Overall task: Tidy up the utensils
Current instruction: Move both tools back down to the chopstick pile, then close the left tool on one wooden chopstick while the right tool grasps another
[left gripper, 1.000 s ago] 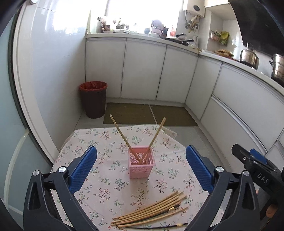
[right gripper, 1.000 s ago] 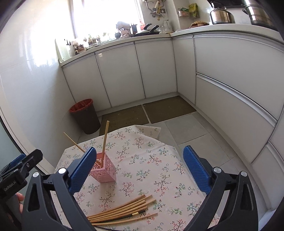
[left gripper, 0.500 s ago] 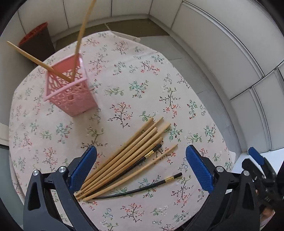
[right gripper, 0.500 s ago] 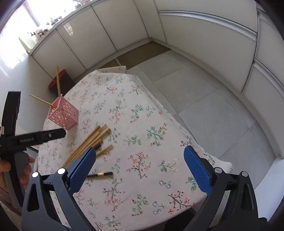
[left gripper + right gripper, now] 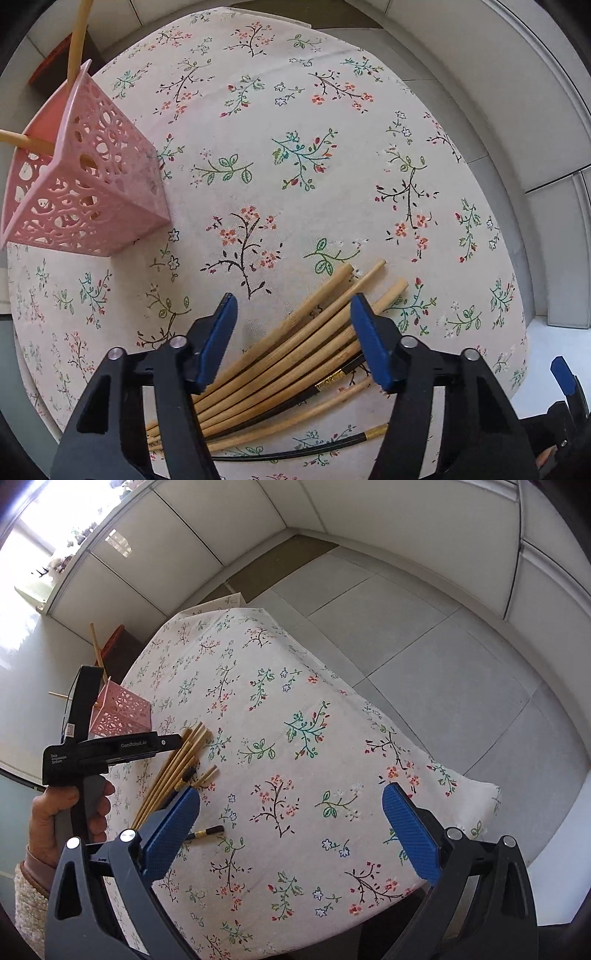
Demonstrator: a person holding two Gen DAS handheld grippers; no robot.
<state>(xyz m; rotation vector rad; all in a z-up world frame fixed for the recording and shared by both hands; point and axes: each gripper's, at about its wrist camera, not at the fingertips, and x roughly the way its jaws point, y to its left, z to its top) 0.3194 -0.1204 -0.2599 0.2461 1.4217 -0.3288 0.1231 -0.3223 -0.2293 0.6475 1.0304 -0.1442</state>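
Straddling the heap of bamboo chopsticks, the left tongs stand partly apart, narrower than a full spread, one blue pad on either side of the bundle; whether the pads touch any stick cannot be told. The sticks lie fanned on the floral cloth of the desk, their blunt ends pointing away from the camera. Among them runs a dark chopstick with a gold band, and a second dark chopstick lies nearest the camera, apart from the bundle, with its gold tip toward the right.

Seen from the right wrist, the right tongs hang spread wide above bare cloth, holding nothing, well to the side of the pile. Its left pad covers the near ends of the sticks in that view. Beside it a hand grips the black handle of the left tool, whose fingers reach over the bundle.

Farther off, near the desk's left edge, stands the pink lattice basket, upright, with two bamboo chopsticks leaning out of it in different directions. Beyond the desk lie grey floor tiles, a brown mat, and white cabinet fronts. A dark red bin shows behind the basket.
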